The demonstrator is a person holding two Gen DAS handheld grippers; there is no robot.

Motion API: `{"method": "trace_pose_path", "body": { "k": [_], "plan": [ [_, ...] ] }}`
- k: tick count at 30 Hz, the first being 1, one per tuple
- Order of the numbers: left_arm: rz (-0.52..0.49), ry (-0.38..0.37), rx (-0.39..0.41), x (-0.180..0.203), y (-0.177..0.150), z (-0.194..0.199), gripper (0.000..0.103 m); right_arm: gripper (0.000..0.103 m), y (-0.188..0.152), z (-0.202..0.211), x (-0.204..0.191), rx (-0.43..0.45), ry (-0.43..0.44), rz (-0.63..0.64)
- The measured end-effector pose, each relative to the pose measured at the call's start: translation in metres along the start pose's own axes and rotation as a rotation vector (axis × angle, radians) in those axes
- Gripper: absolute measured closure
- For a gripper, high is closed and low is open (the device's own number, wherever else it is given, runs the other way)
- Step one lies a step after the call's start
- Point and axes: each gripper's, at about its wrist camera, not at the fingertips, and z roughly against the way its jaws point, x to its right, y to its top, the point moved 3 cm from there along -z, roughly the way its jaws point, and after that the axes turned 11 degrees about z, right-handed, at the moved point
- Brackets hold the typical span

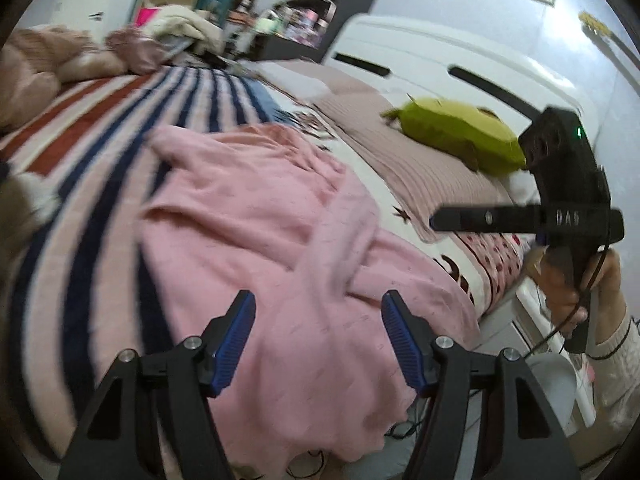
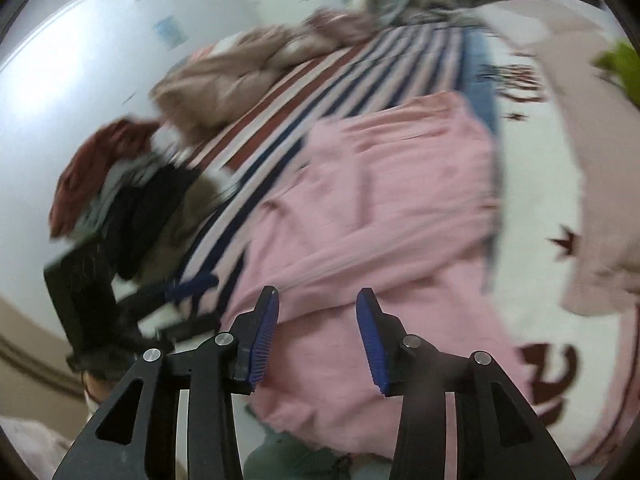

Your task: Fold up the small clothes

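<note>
A pink knit garment [image 1: 280, 240] lies rumpled on the bed, partly folded over itself, its near edge hanging over the bed's side. It also shows in the right wrist view [image 2: 380, 208]. My left gripper [image 1: 318, 304] is open and empty, held above the garment's near part. My right gripper [image 2: 316, 300] is open and empty above the garment's near edge. The right gripper shows in the left wrist view [image 1: 480, 218] at the right, held in a hand off the bed's side. The left gripper appears blurred at the left of the right wrist view [image 2: 160, 304].
A striped blanket [image 1: 100, 120] covers the bed beyond the garment. A green plush pillow [image 1: 456, 132] lies near the white headboard [image 1: 440, 52]. Beige bedding [image 2: 224, 80] and a pile of dark and red clothes [image 2: 120, 184] lie on the far side.
</note>
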Motion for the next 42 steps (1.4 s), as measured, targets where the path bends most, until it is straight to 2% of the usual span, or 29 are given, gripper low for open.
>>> {"method": "trace_pose_path", "body": {
  "k": [1,3,4,5,6,7,10,12,15,19,21,25,27,29,31,33,35,37,42],
  "plan": [
    [-0.01,0.01,-0.012,0.006,0.002,-0.012,0.042,0.067,-0.002,0.005,0.011,0.012,-0.019,-0.03],
    [-0.042,0.073,-0.045,0.013,0.004,-0.036,0.049,0.067,-0.007,0.011,0.029,0.037,-0.044,-0.08],
    [-0.059,0.102,-0.068,0.016,0.004,-0.046,0.061,0.067,-0.01,0.011,0.037,0.048,-0.05,-0.106],
    [-0.07,0.12,-0.088,0.018,0.003,-0.053,0.084,0.067,-0.011,0.01,0.043,0.052,-0.051,-0.124],
    [-0.07,0.128,-0.097,0.017,0.003,-0.056,0.096,0.067,-0.013,0.01,0.05,0.055,-0.051,-0.142],
    [-0.069,0.126,-0.106,0.017,0.003,-0.056,0.099,0.067,-0.015,0.008,0.057,0.059,-0.052,-0.163],
    [-0.085,0.12,-0.054,0.019,0.013,-0.033,0.1,0.067,-0.015,0.008,0.074,0.067,-0.048,-0.199],
    [-0.061,0.105,-0.004,0.017,0.024,-0.007,0.1,0.067,-0.011,0.005,0.082,0.081,-0.036,-0.223],
    [-0.07,0.141,0.028,0.013,0.026,0.015,0.1,0.067,0.001,-0.001,0.094,0.096,-0.064,-0.225],
    [-0.045,0.166,-0.013,-0.002,0.02,0.014,0.099,0.067,0.014,-0.024,0.104,0.045,-0.157,-0.146],
    [-0.018,0.171,-0.018,-0.015,0.016,0.012,0.099,0.067,0.018,-0.041,0.105,-0.006,-0.16,-0.1],
    [0.057,0.125,-0.013,-0.028,0.016,0.011,0.099,0.067,0.032,-0.079,0.1,-0.095,-0.191,0.04],
    [0.07,0.117,-0.016,-0.032,0.015,0.01,0.099,0.067,0.037,-0.091,0.102,-0.11,-0.21,0.053],
    [0.079,0.111,-0.021,-0.036,0.016,0.007,0.098,0.066,0.045,-0.104,0.104,-0.124,-0.243,0.077],
    [0.083,0.091,-0.026,-0.038,0.016,0.005,0.097,0.067,0.05,-0.113,0.105,-0.133,-0.316,0.114],
    [0.083,0.074,-0.027,-0.038,0.017,0.004,0.092,0.067,0.056,-0.116,0.114,-0.122,-0.383,0.107],
    [0.071,0.053,-0.034,-0.037,0.016,0.001,0.078,0.067,0.061,-0.109,0.127,-0.089,-0.442,0.051],
    [0.039,0.054,-0.056,-0.035,0.013,-0.003,0.07,0.068,0.064,-0.098,0.143,-0.059,-0.498,0.003],
    [-0.026,0.043,-0.142,-0.033,-0.005,-0.01,0.061,0.068,0.068,-0.077,0.17,-0.025,-0.536,-0.05]
  ]
}}
